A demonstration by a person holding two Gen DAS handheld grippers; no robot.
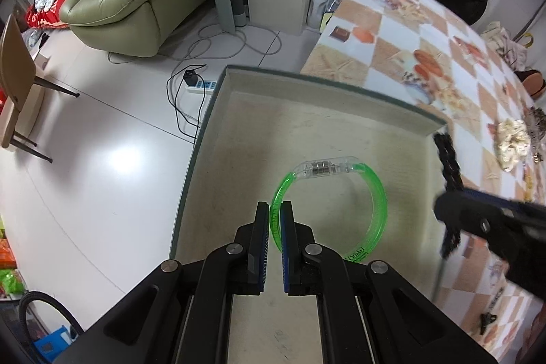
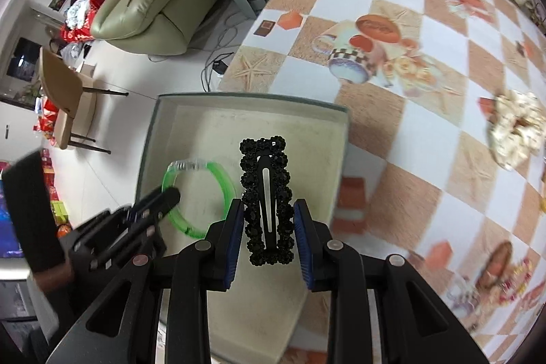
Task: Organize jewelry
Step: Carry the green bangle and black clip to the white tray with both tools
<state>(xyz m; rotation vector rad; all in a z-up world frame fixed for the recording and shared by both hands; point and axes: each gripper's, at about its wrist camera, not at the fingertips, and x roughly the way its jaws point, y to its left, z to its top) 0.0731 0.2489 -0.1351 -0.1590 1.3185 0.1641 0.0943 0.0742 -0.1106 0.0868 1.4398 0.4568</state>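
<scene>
Over the beige tray point(image 2: 170, 125), the left gripper point(image 1: 275, 217) pinches the green bangle point(image 1: 375, 190) and the right gripper point(image 2: 268, 220) clamps the black beaded hair clip point(image 2: 268, 193), so, seemingly crowded together, either might snag the other on release.

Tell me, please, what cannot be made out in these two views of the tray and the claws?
- Left wrist view: the black hair clip and the right claw are smeared by motion blur.
- Left wrist view: the print on the green bracelet is too small to read.
- Right wrist view: the tray floor near the camera is hidden behind the right claw's body.
- Right wrist view: the cream item is blurred.
</scene>
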